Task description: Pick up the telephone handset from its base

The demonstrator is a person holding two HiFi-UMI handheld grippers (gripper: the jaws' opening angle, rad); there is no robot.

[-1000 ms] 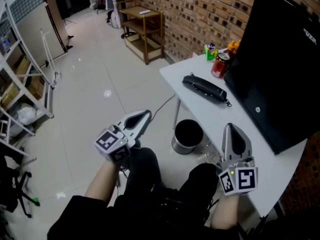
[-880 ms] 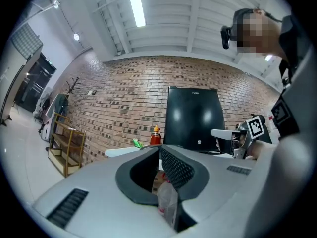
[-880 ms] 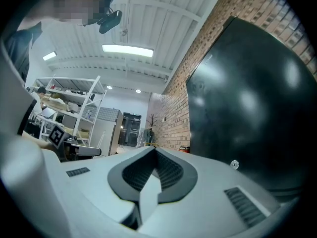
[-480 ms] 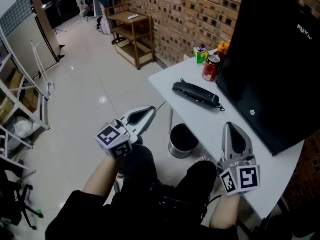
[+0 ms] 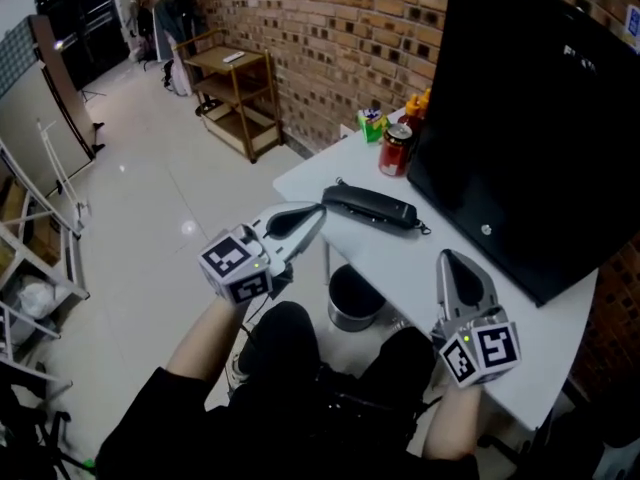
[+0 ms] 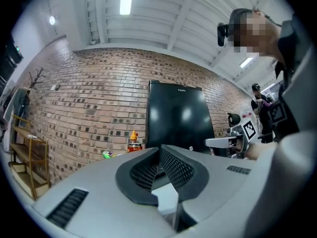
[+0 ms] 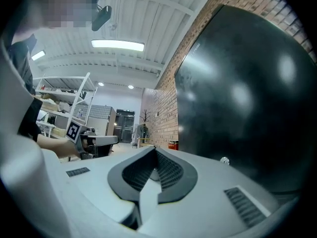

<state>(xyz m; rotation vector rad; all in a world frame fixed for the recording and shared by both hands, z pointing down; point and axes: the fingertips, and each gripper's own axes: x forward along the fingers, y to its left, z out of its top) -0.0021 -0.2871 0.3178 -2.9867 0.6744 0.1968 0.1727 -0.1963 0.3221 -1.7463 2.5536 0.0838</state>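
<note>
1. Where the table (image 5: 400, 258) juts toward me, the handset (image 5: 368, 206) lies flat, long axis slanting left to right.
2. My left gripper (image 5: 316, 214): jaws together, empty, just left of the handset's near end; the nearer one.
3. My right gripper (image 5: 452, 260): jaws together, empty, farther off.

The large black flat panel (image 5: 530, 118) is cut off at the top and right edges. How the long black telephone handset (image 5: 368, 206) is seated cannot be made out.
</note>
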